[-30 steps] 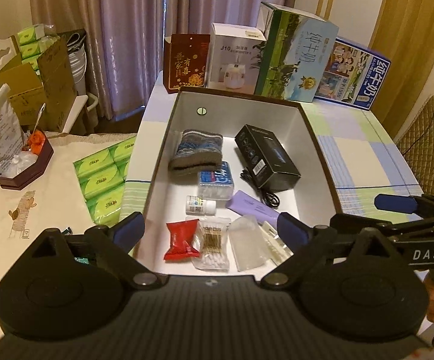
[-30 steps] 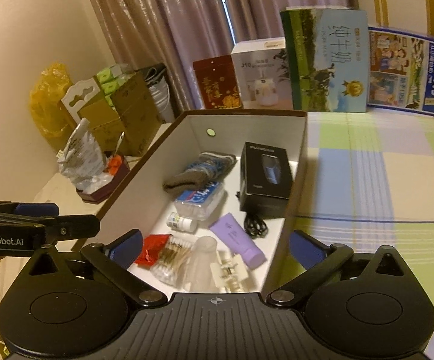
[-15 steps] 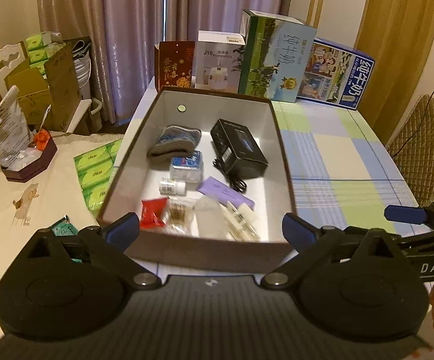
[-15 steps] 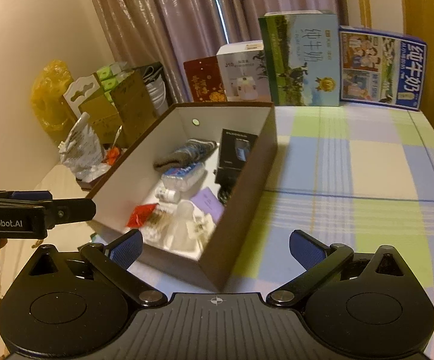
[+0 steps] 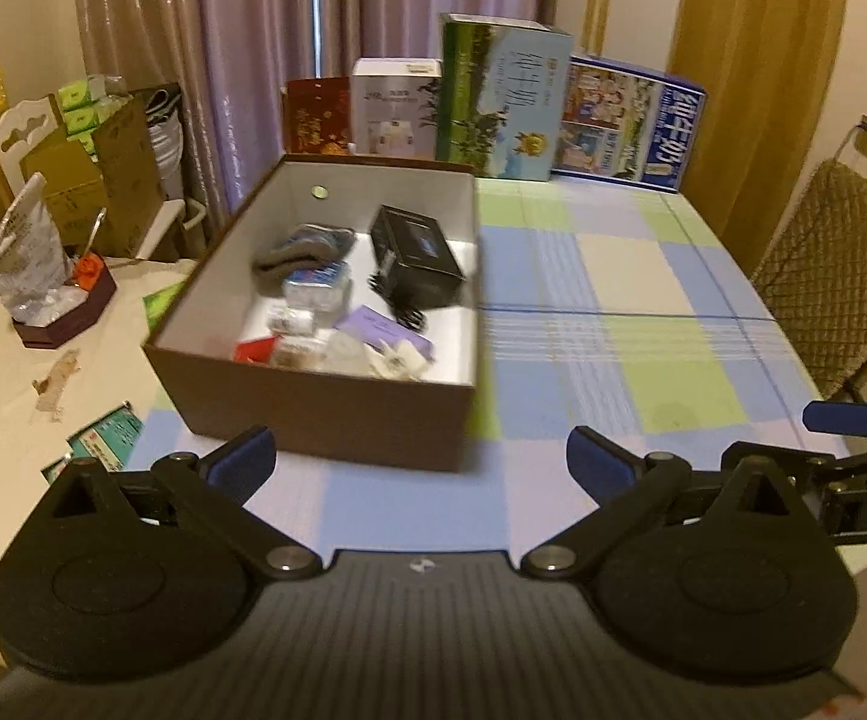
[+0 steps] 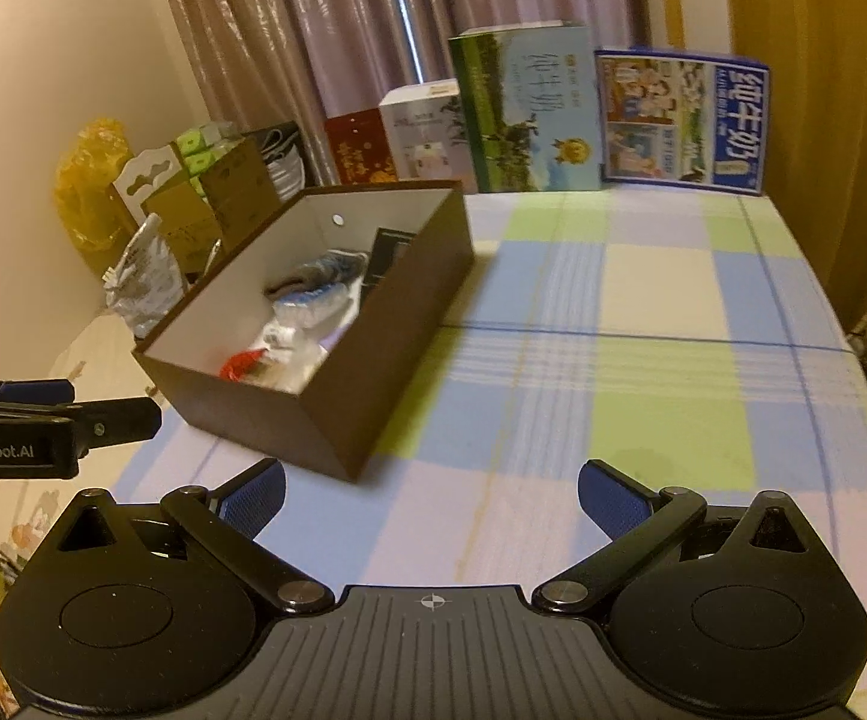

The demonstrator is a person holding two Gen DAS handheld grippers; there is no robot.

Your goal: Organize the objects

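Hovering over the checked tabletop (image 5: 643,276), left gripper (image 5: 418,456) and right gripper (image 6: 430,489) both have fingers wide apart, nothing between. Brown box (image 5: 325,402) sits near the tabletop's left edge, holding a black case (image 5: 415,258), red packet (image 5: 253,351), purple tube (image 5: 385,330), small clutter.

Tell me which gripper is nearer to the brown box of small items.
Left. The left gripper faces the brown box's near wall head-on. The right gripper sits off the box's near right corner, over the checked tablecloth. Both are open, touching nothing.
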